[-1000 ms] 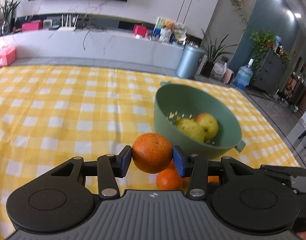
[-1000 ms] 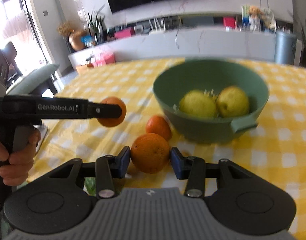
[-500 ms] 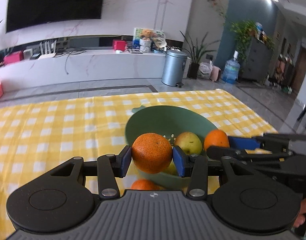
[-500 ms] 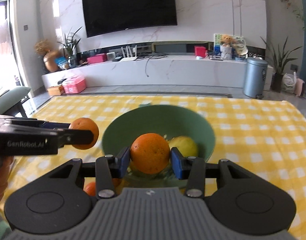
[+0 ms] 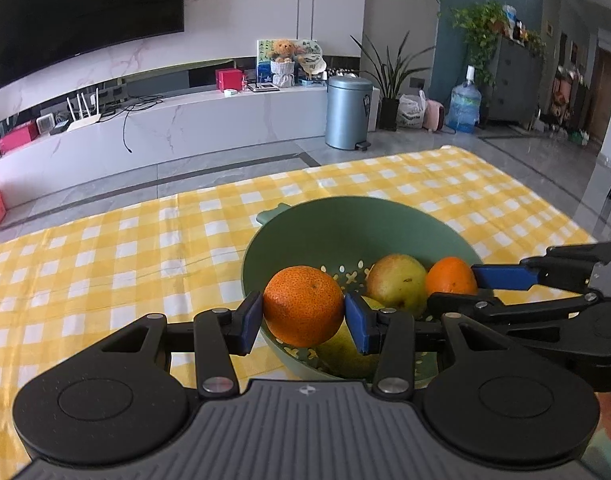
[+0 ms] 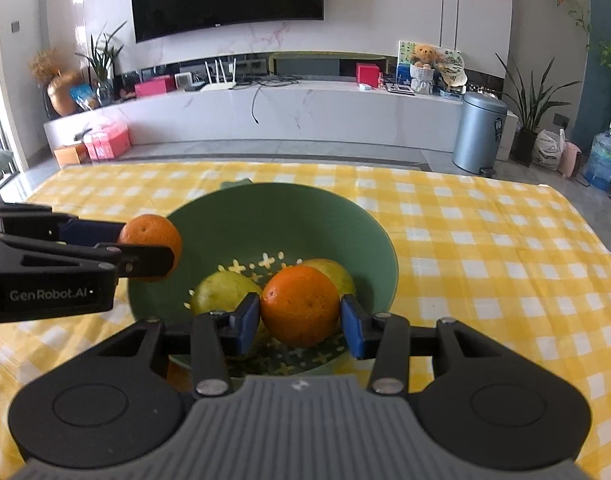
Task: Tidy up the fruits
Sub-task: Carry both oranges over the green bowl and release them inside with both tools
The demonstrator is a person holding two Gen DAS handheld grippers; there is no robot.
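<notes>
A green colander bowl (image 5: 305,232) stands on the yellow checked tablecloth and holds two yellow-green pears (image 5: 397,280). My left gripper (image 5: 303,316) is shut on an orange (image 5: 303,306) at the bowl's near left rim. My right gripper (image 6: 300,320) is shut on a second orange (image 6: 300,304) just above the bowl's inside, over the pears (image 6: 225,292). The left gripper also shows in the right wrist view (image 6: 149,248) with its orange (image 6: 151,234) above the bowl's left rim (image 6: 177,216). The right gripper's orange shows in the left wrist view (image 5: 451,276).
The tablecloth (image 6: 485,240) spreads around the bowl to the left, right and far side. A bit of orange fruit (image 6: 177,376) shows on the cloth under the right gripper, left of the bowl. Beyond the table is floor and a white TV bench (image 6: 305,112).
Both grippers have carried their oranges up from the cloth to over the bowl. The bowl now sits closer and lower in both views.
</notes>
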